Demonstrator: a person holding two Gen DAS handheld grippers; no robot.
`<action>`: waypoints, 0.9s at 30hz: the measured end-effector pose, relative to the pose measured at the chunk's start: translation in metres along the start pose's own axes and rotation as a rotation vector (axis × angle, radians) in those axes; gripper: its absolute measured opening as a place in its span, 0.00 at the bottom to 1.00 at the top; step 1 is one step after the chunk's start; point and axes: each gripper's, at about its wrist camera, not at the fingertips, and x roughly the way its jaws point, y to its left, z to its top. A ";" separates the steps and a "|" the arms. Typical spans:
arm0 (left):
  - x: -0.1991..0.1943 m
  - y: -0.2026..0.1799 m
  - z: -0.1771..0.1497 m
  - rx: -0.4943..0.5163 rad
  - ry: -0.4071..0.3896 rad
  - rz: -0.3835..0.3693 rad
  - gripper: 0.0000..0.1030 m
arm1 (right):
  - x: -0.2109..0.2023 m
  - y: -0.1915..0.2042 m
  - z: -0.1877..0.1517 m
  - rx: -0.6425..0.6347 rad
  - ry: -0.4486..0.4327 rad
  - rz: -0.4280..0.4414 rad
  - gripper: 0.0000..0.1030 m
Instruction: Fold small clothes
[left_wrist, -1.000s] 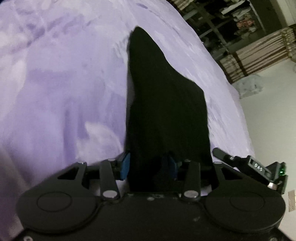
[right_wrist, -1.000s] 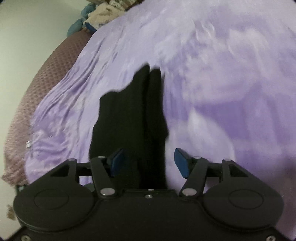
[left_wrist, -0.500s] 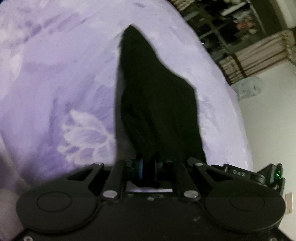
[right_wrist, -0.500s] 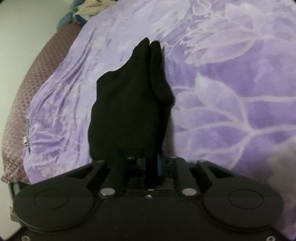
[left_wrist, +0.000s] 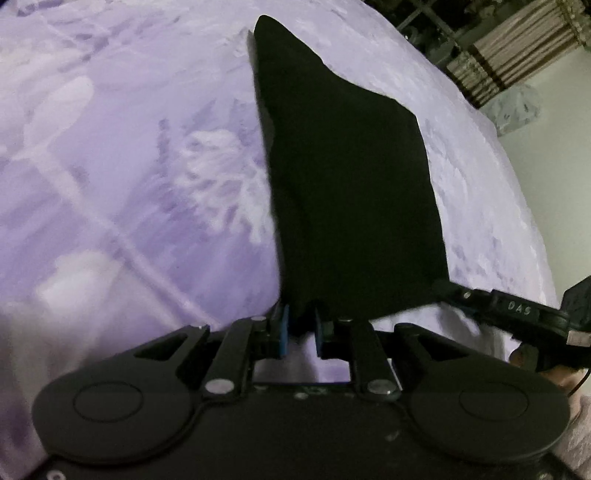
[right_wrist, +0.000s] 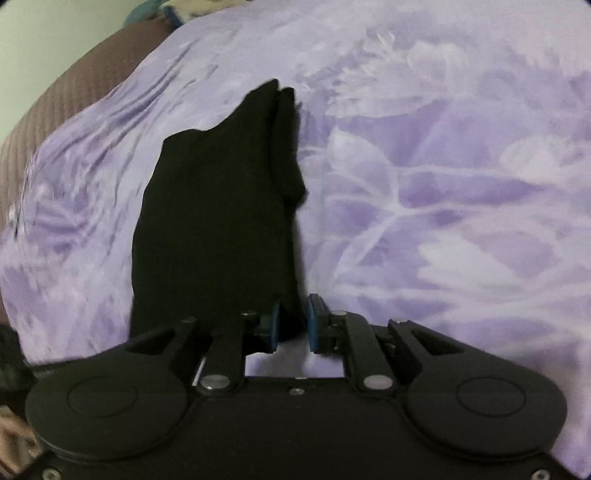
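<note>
Left wrist view. Your left tool (left_wrist: 300, 328) sits at lower centre of the frame. Its blue pads (left_wrist: 283, 330) stand a narrow gap apart, with the near left corner of the black garment (left_wrist: 347, 177) between them. The cloth looks pinched there, but the contact itself is dark and slightly blurred. The garment runs from the tool up the middle of the frame and tapers to a point near the top edge. It lies on the purple flowered bedspread (left_wrist: 129, 166), which fills the left and centre of the frame. At lower right your right tool (left_wrist: 517, 310) shows as a black bar touching the near right corner of the garment; you cannot tell its opening from here. At upper right, beyond the bed, stand dark shelves (left_wrist: 436, 22) and a stack of pale slats (left_wrist: 513, 44).

Right wrist view. Your right tool (right_wrist: 293, 325) sits at lower centre. Its pads (right_wrist: 314, 325) are close together, and the near right corner of the garment (right_wrist: 218, 221) hangs between them, apparently gripped. The garment spreads to the left of the tool and narrows to two small tips in the upper middle of the frame. The bedspread (right_wrist: 443, 184) covers the right and centre. A brown mattress edge (right_wrist: 74, 81) shows at upper left.
</note>
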 end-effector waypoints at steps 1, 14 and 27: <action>-0.005 0.001 -0.001 0.006 0.013 0.010 0.13 | -0.004 0.001 0.000 -0.011 0.000 -0.010 0.02; -0.016 -0.046 0.030 0.078 -0.199 0.025 0.22 | -0.006 0.076 0.018 -0.275 -0.111 -0.075 0.16; 0.021 -0.026 -0.014 -0.040 -0.106 0.046 0.31 | 0.011 0.060 -0.019 -0.283 -0.043 -0.179 0.15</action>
